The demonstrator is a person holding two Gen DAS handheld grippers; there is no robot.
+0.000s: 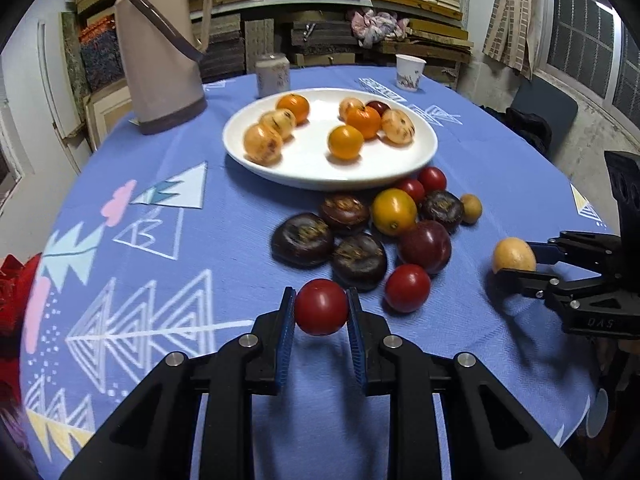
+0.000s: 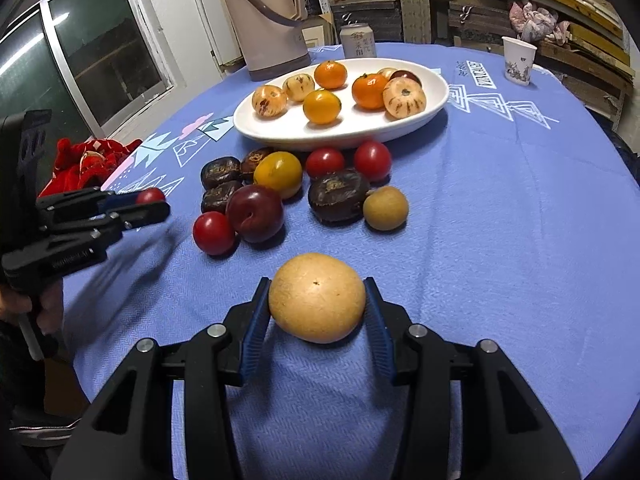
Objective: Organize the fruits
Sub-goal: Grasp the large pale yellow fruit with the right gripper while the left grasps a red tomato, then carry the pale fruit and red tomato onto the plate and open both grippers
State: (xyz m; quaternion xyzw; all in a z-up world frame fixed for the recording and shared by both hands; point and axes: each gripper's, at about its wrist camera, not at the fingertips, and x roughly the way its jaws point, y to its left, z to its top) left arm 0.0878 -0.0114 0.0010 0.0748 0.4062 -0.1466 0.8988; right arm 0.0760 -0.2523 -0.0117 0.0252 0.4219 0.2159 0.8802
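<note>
- While the left wrist view shows seven or so fruits already on the white plate (image 1: 248,160) (oranges, pale speckled ones, one dark one at the back), a cluster is left on the blue-clothed desk (image 1: 160,272) just in front of it, so I judge the sorting roughly half done.
- From that view, the left hand-held gripper (image 1: 321,307) is closed partway onto a red tomato (image 1: 321,306), both blue pads touching its sides; a shadow beneath suggests it is lifted clear of the cloth.
- Just beyond that tomato lie dark brown fruits (image 1: 303,239), a plum (image 1: 425,246), a yellow-orange fruit (image 1: 394,212) and more tomatoes, all between the held tomato and the plate.
- At the right edge, the right hand-held gripper (image 1: 510,260) grips a tan fruit (image 1: 513,255), well apart from the plate.

- Seen from the right wrist view, the right hand-held gripper (image 2: 317,300) sits half-closed around the tan fruit (image 2: 317,298), pads pressed to both flanks, low over the desk (image 2: 500,240).
- Ahead of it the loose cluster lies near, with a small tan fruit (image 2: 385,208) beside a dark one (image 2: 338,196); the plate (image 2: 400,130) is behind them.
- To the left, the left hand-held gripper (image 2: 154,200) holds its tomato (image 2: 150,196), mostly hidden by the fingers.
- Both held fruits, plus roughly ten on the cloth, remain to be placed.
</note>
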